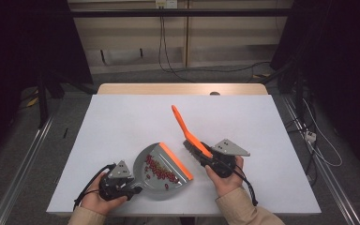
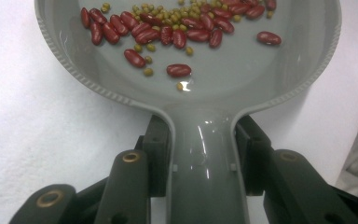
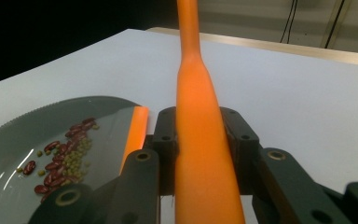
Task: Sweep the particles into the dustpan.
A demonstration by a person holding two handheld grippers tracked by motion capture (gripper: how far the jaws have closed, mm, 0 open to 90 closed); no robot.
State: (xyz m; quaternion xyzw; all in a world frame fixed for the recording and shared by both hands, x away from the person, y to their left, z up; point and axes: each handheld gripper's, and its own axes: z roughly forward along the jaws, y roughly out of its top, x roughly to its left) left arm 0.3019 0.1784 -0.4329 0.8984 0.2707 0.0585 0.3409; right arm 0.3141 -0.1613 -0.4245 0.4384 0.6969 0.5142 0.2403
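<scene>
A grey dustpan (image 1: 155, 165) with an orange lip (image 1: 176, 161) lies on the white table, holding red kidney beans (image 1: 161, 171) and small green beans. My left gripper (image 1: 132, 186) is shut on the dustpan's handle (image 2: 205, 158), its pads pressed against both sides. In the left gripper view the beans (image 2: 168, 28) lie across the pan's far part. My right gripper (image 1: 201, 154) is shut on an orange brush handle (image 1: 183, 125) that points away and up; its dark bristles sit near the pan's right edge. The right gripper view shows the handle (image 3: 198, 121) clamped between the jaws, the dustpan (image 3: 51, 135) at left.
The white tabletop (image 1: 122, 117) has a wooden strip along its far edge (image 1: 183, 88). Cables trail on the floor behind and to the right. A small dark object (image 1: 214, 93) sits at the far edge.
</scene>
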